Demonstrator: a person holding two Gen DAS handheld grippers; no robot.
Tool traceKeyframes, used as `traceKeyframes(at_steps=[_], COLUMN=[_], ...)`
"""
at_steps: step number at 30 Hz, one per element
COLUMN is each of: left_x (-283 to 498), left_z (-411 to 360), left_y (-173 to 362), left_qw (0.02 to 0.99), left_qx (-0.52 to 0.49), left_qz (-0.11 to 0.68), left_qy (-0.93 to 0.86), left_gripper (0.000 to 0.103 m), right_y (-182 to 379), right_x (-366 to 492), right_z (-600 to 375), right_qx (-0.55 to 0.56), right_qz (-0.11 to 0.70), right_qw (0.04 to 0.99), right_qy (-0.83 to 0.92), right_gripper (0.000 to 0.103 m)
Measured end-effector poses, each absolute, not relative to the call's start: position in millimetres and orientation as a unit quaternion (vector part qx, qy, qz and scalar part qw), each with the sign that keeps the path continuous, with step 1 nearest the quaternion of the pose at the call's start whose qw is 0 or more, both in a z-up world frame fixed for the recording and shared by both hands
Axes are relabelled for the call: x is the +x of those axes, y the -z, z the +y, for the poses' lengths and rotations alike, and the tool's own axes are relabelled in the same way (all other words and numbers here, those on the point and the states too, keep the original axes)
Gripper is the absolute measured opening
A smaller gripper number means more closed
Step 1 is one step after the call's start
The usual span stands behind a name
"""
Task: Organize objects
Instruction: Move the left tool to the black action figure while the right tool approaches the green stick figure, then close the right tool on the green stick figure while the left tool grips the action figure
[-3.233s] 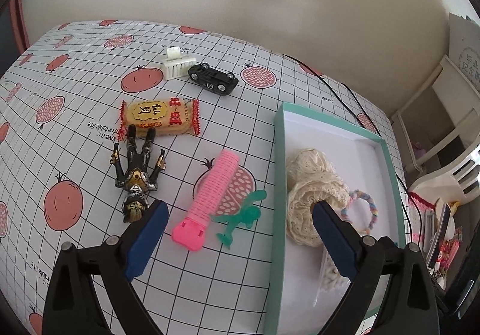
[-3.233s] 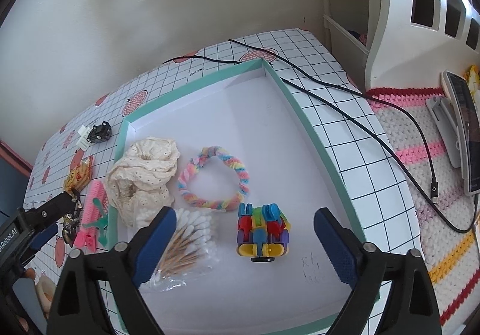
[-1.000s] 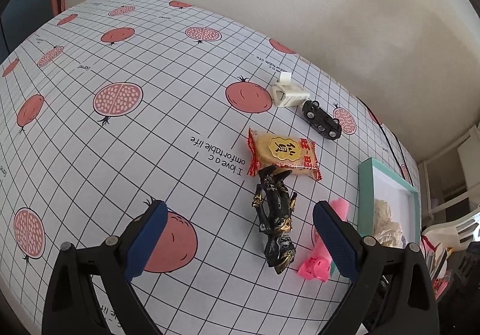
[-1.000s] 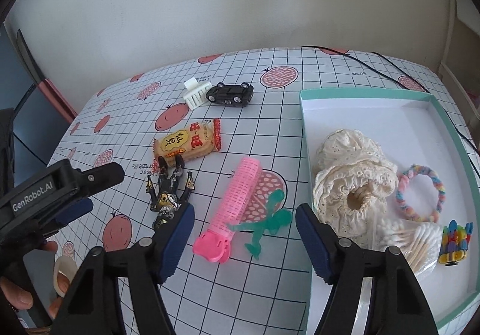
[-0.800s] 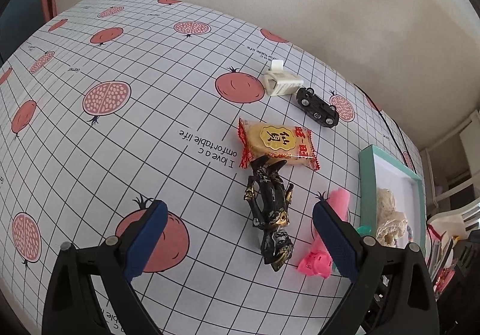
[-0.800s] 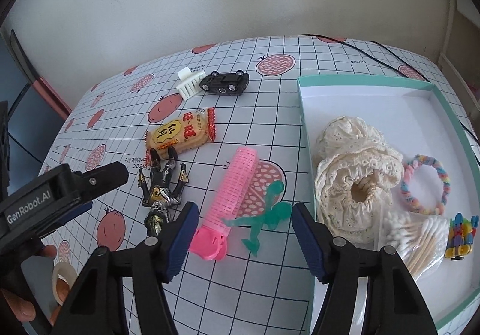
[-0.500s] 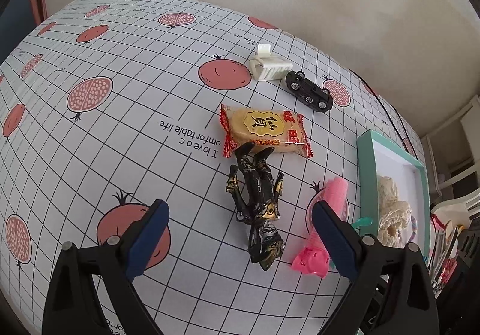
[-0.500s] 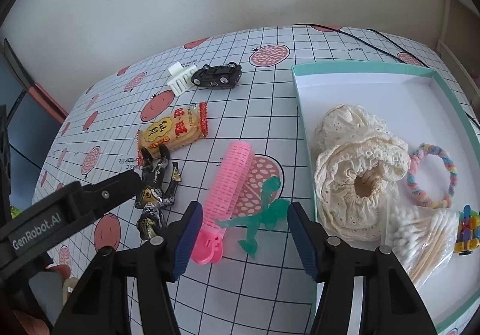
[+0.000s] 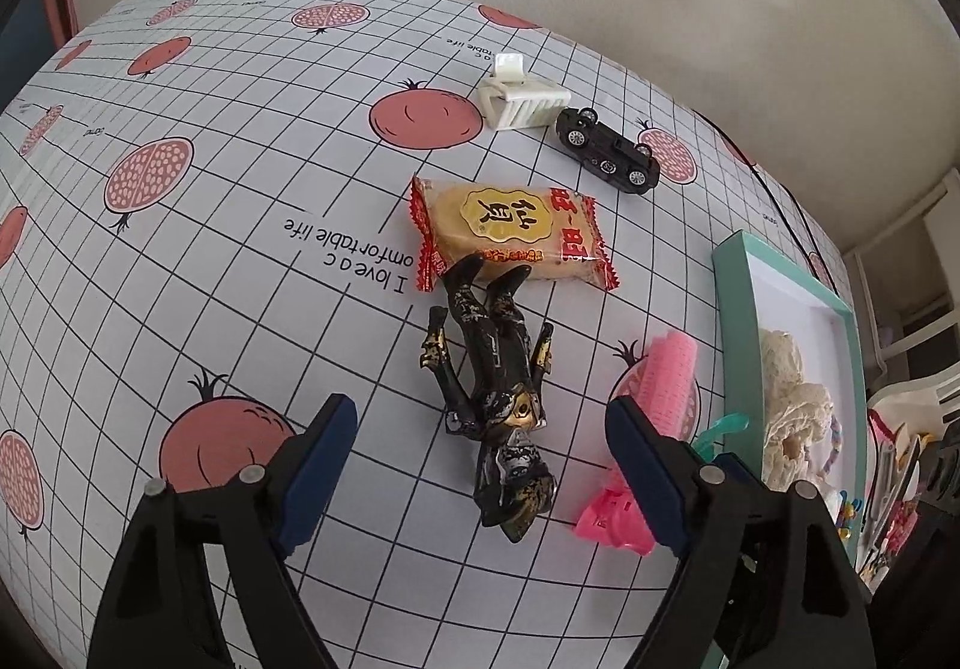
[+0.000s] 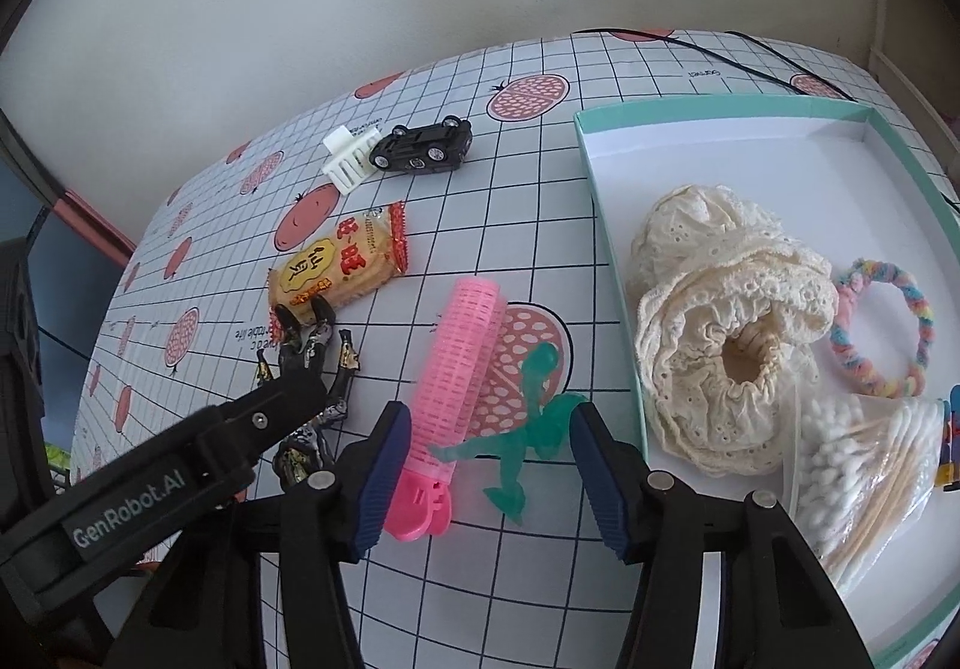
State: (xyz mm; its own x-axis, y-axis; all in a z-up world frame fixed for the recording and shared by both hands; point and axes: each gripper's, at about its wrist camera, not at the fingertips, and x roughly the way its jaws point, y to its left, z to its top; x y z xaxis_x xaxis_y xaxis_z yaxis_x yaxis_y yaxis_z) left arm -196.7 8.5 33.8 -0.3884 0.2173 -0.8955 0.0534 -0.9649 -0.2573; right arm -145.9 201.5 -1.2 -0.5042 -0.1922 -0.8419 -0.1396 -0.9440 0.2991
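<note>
My left claw (image 9: 480, 447) is wide open over the black figurine (image 9: 495, 399), holding nothing. My right claw (image 10: 489, 465), also open and empty, straddles the green figure (image 10: 519, 441). I think the pink roller (image 10: 459, 363) touching it may get dragged.

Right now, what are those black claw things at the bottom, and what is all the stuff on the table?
They are two grabbers, each held in a person's hand, each with a camera looking along its fingers. One picture is from the left gripper, open over a black figure. The other is from the right gripper, open near a pink roller and a green figure. Neither holds anything. Also on the table: a snack, a toy car and a white clip. The box holds a lace scrunchie and cotton swabs.
</note>
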Motion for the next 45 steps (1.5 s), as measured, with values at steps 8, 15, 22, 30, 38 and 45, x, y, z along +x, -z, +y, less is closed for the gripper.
traceKeyframes(at_steps=[8, 15, 22, 30, 38, 45], left_x=[-197.4, -197.0, -197.0, -196.8, -196.2, -197.1], left_z=[11.3, 11.1, 11.7, 18.2, 20.5, 22.0], left_y=[-32.4, -29.5, -27.9, -18.7, -18.0, -18.4], left_qw=[0.046, 0.038, 0.033, 0.023, 0.023, 0.023], left_qx=[-0.552, -0.557, -0.560, -0.577, -0.578, -0.578], left_qz=[-0.122, -0.120, -0.116, -0.078, -0.069, -0.065], left_qy=[-0.824, -0.821, -0.819, -0.813, -0.813, -0.813], left_gripper=[0.086, 0.086, 0.085, 0.076, 0.076, 0.075], right_y=[1.3, -1.4, -3.2, -0.2, -4.5, 0.4], right_x=[-144.3, -140.9, -138.8, -138.4, -136.3, -133.7], right_z=[204.4, 207.4, 208.9, 212.8, 219.7, 235.1], right_qx=[0.497, 0.500, 0.504, 0.512, 0.522, 0.539], right_qz=[-0.174, -0.177, -0.176, -0.208, -0.233, -0.255], right_qw=[0.014, 0.009, 0.009, 0.008, 0.005, -0.014], right_qy=[0.850, 0.848, 0.846, 0.833, 0.820, 0.803], right_gripper=[0.049, 0.047, 0.045, 0.044, 0.035, 0.017])
